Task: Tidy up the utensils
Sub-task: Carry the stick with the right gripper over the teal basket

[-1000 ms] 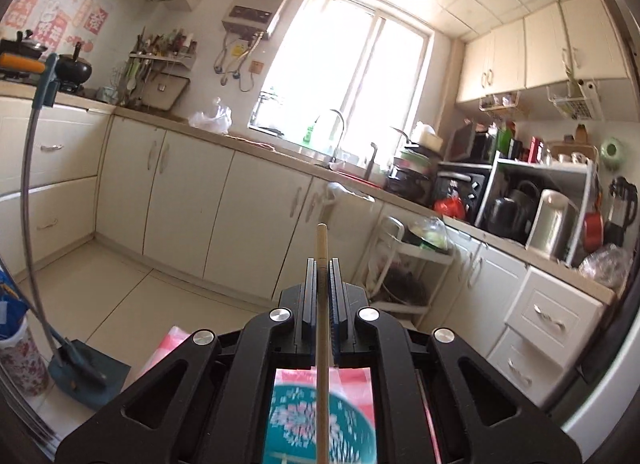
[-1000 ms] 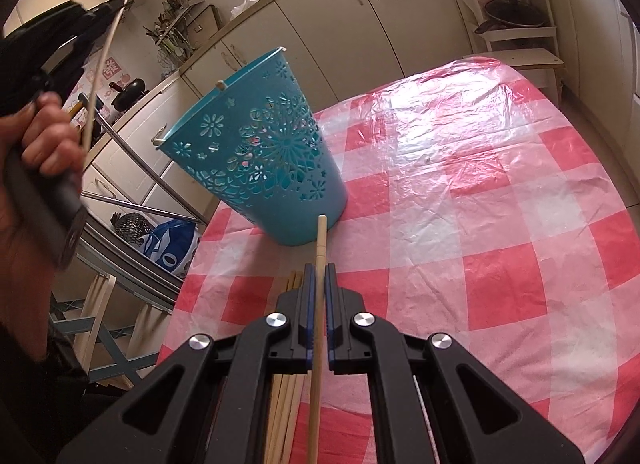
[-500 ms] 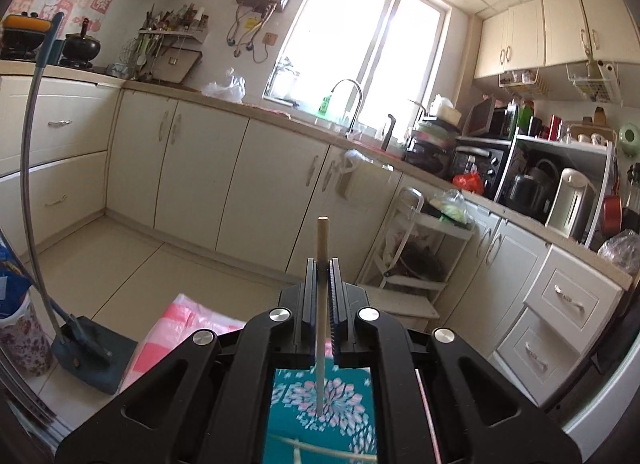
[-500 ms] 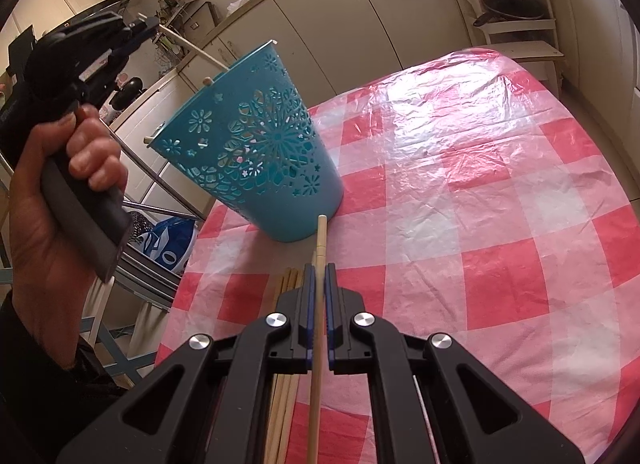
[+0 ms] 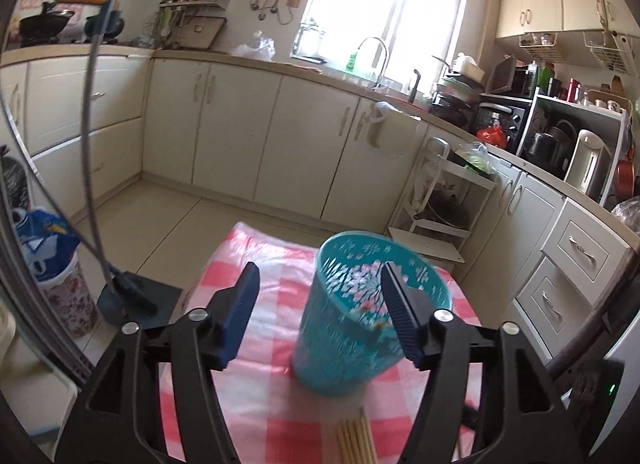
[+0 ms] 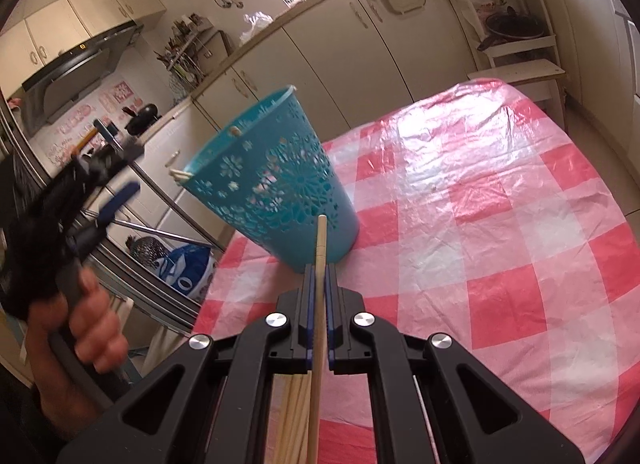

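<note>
Opening left fingers (image 5: 320,304) hold nothing; right fingers (image 6: 319,292) pinching a chopstick (image 6: 320,248) could bump the bin (image 6: 276,183) over.

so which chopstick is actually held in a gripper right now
The chopstick clamped in the right gripper, pointing at the blue basket; the other chopsticks lie loose below it.

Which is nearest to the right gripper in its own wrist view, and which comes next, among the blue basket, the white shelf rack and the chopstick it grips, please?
From the right gripper, right wrist view:
1. Chopstick, clamped between its jaws, pointing ahead.
2. Blue basket, just ahead and slightly left, on the checked tablecloth.
3. White shelf rack, far off at upper right, beyond the table's far end.
</note>
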`<action>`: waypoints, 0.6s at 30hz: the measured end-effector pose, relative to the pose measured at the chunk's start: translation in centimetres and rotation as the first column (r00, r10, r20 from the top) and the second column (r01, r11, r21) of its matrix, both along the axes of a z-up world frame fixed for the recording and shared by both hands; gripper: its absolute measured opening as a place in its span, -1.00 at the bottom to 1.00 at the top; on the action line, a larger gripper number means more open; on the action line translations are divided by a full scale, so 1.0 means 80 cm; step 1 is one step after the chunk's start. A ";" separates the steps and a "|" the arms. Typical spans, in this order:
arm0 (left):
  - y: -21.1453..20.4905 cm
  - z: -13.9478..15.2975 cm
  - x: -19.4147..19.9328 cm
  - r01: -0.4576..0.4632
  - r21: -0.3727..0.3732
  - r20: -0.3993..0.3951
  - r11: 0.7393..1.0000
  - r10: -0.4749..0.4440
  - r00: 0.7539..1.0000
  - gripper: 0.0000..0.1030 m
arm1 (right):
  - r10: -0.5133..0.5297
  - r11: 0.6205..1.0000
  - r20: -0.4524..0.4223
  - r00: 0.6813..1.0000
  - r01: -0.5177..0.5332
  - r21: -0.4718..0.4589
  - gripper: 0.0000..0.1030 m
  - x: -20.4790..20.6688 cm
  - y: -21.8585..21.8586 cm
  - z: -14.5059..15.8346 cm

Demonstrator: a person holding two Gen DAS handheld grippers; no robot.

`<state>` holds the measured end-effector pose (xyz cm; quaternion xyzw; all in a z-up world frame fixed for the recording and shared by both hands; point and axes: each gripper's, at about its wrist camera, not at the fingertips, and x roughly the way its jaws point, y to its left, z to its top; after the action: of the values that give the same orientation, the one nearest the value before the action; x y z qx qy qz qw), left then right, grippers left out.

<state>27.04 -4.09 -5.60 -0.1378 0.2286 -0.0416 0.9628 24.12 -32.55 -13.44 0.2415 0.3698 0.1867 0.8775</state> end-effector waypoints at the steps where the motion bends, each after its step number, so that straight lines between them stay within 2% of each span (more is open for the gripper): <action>1: 0.003 -0.004 -0.004 -0.005 -0.003 -0.008 1.000 0.005 1.000 0.23 | -0.001 1.000 0.015 1.000 0.001 0.014 -0.89 -0.002 -0.001 0.005; 5: 0.017 -0.012 -0.007 -0.020 0.016 -0.029 1.000 0.020 0.999 0.24 | -0.017 0.999 0.102 0.995 0.013 0.047 -0.89 -0.011 -0.003 0.039; 9: 0.036 -0.007 -0.008 -0.038 -0.035 -0.027 0.999 0.037 0.999 0.31 | -0.042 0.997 0.222 0.974 0.025 0.079 -0.89 -0.012 -0.001 0.093; 14: 0.051 0.000 -0.009 -0.066 -0.069 -0.025 0.995 0.065 0.998 0.35 | -0.081 0.992 0.356 0.931 0.040 0.122 -0.89 0.040 0.022 0.166; 16: 0.055 0.000 -0.009 -0.075 -0.068 -0.029 0.995 0.073 0.997 0.36 | -0.102 0.993 0.419 0.902 0.070 0.090 -0.89 0.066 0.043 0.188; 18: 0.058 0.000 -0.009 -0.083 -0.064 -0.035 0.994 0.081 0.996 0.37 | -0.128 0.992 0.445 0.886 0.110 0.065 -0.89 0.087 0.058 0.196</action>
<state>26.36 0.53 -5.62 -0.1793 0.2368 -0.0072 0.9548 31.09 -27.87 2.22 0.2306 0.1388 0.1901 0.9441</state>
